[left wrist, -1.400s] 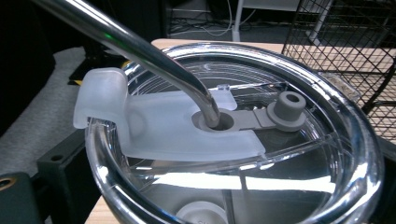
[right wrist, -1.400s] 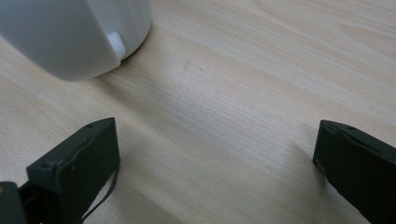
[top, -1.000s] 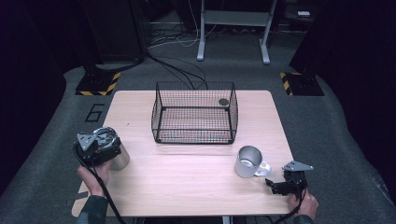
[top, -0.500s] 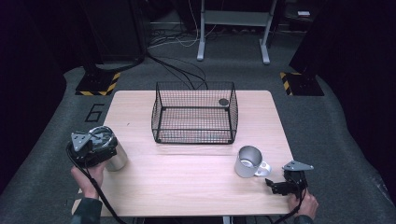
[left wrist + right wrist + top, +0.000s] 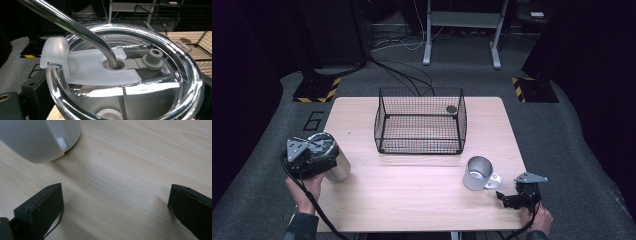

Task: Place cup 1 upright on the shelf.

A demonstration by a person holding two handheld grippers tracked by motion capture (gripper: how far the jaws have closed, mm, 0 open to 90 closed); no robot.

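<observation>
The wire basket (image 5: pixel 420 121) stands at the middle of the tabletop (image 5: pixel 412 200), and everything else is best placed from it. Off its near-left corner, at the tabletop's left edge, stands a steel tumbler (image 5: pixel 333 162) with a clear lid (image 5: pixel 140 82) and a bent metal straw (image 5: pixel 75 27) passing through the lid's centre hole. The left hand-held gripper (image 5: pixel 307 159) sits right against the tumbler's top — its own camera looks straight down onto the lid from very close, and whether its jaws clasp the tumbler or merely stand beside it cannot be told.

Off the basket's near-right corner stands a metal mug (image 5: pixel 478 173), open mouth up, its handle (image 5: pixel 496 180) turned toward the right hand-held gripper (image 5: pixel 510 200). That gripper lies low at the tabletop's near-right edge with its jaws spread wide and nothing between them — bare wood shows in the gap, the mug's base just ahead and to one side.

The step in hand looks like taking hold of the two vessels, probably to put them in the basket. The right hand-held gripper next needs to slide forward, line its jaws on the handle or wall, and close before lifting.
</observation>
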